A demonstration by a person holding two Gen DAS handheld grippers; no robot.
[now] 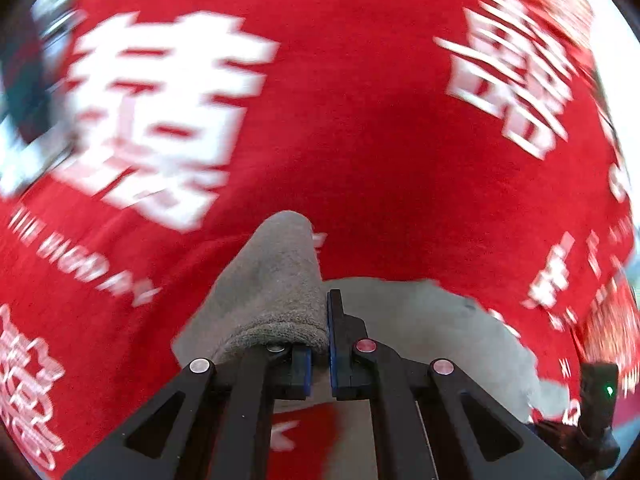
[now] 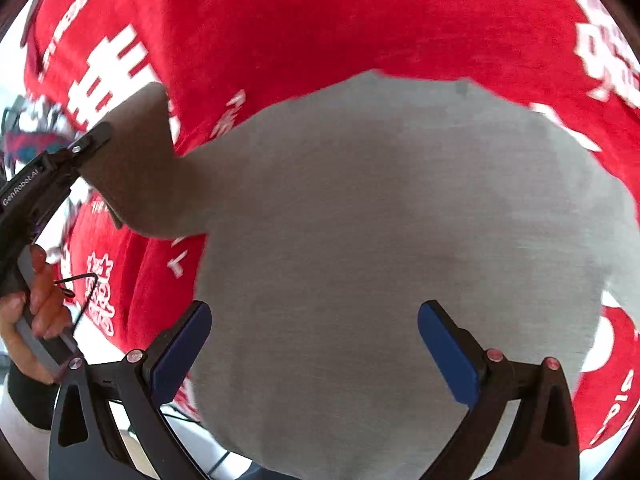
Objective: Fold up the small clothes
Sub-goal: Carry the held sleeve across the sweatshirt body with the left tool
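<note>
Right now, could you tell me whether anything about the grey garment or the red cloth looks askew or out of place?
Nothing looks damaged or spilled. The grey garment lies mostly flat on the red cloth; only one corner is lifted off it, pinched in the shut left gripper. The right gripper hovers open above the garment. Both views are motion-blurred, so fine wrinkles cannot be judged.
</note>
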